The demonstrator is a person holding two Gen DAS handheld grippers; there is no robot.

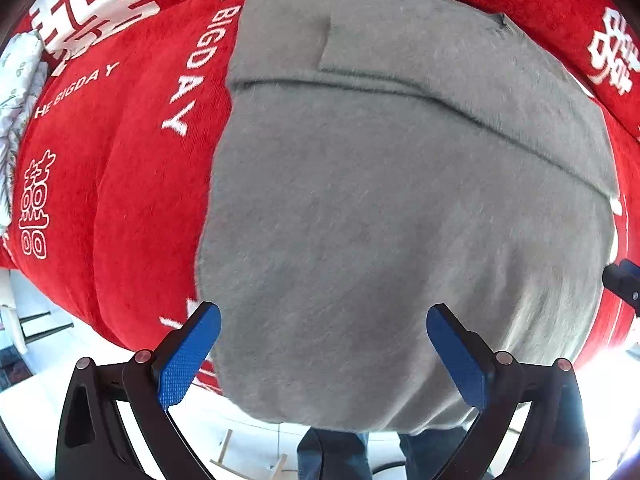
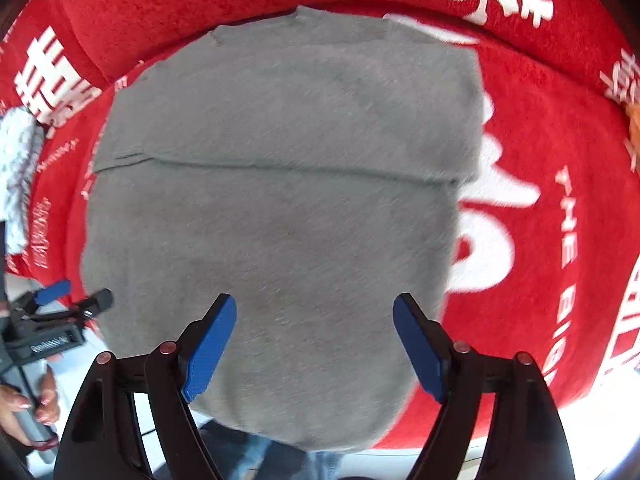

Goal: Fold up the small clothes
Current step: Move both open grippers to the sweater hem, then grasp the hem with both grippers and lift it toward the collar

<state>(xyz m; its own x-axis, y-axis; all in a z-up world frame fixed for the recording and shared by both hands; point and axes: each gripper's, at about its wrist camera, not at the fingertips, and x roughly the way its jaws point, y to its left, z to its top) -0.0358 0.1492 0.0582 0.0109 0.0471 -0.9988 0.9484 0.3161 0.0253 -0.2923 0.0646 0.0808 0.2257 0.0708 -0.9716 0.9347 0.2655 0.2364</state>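
Observation:
A grey fuzzy garment [image 1: 380, 208] lies flat on a red cloth [image 1: 132, 168] with white lettering. Its far part is folded over, with a fold edge running across it. It also shows in the right wrist view [image 2: 280, 208]. My left gripper [image 1: 324, 320] is open and empty, hovering above the garment's near edge, left side. My right gripper [image 2: 314, 312] is open and empty above the garment's near edge, right side. The left gripper also appears at the left edge of the right wrist view [image 2: 76, 298]. A tip of the right gripper shows at the right edge of the left wrist view [image 1: 624, 280].
The red cloth [image 2: 552, 216] covers a raised surface whose near edge drops to a pale floor [image 1: 48, 392]. A white patterned fabric [image 2: 18, 168] lies at the far left. The person's hand [image 2: 28, 404] and blue jeans [image 1: 332, 456] show below the near edge.

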